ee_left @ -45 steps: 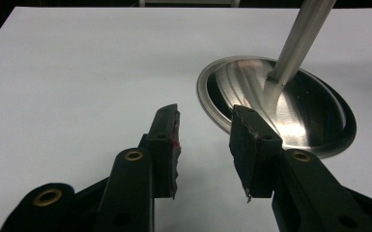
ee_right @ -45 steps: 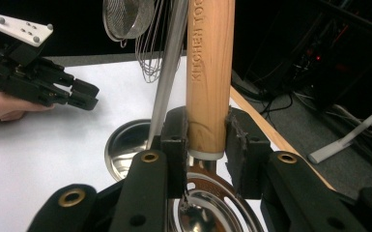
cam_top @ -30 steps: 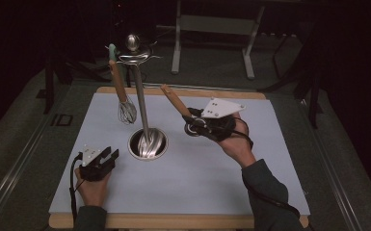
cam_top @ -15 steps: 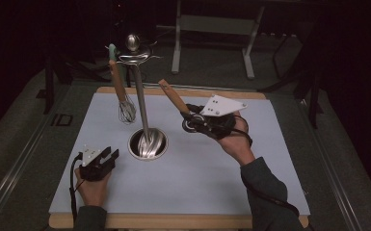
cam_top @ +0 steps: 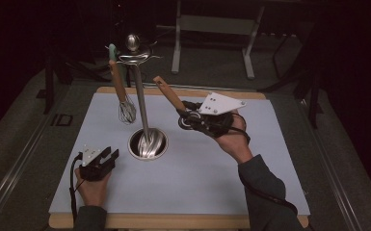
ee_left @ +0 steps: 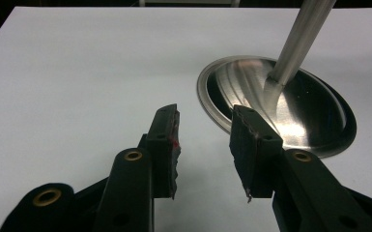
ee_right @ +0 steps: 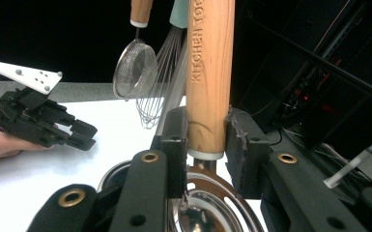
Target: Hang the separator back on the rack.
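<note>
Whisk [cam_top: 126, 109] hangs on stand [cam_top: 141, 103]. My right hand-held gripper [cam_top: 189, 119] grips a wooden-handled spoon [cam_top: 169, 94], not yet hung. Left hand-held gripper [cam_top: 105, 159] released, idle on tabletop [cam_top: 207, 178].

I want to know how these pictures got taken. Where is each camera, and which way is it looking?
High view: above the person's side, looking forward and down on the white mat; both forearms, left gripper, right gripper show.
Left gripper view: on the left gripper, looking along its open, empty jaws at the stand's steel base.
Right gripper view: on the right gripper, looking along the wooden-handled utensil between its jaws toward the hanging whisk and strainer.
Shared: all three show the stand; the high and right gripper views both show the left gripper.
</note>
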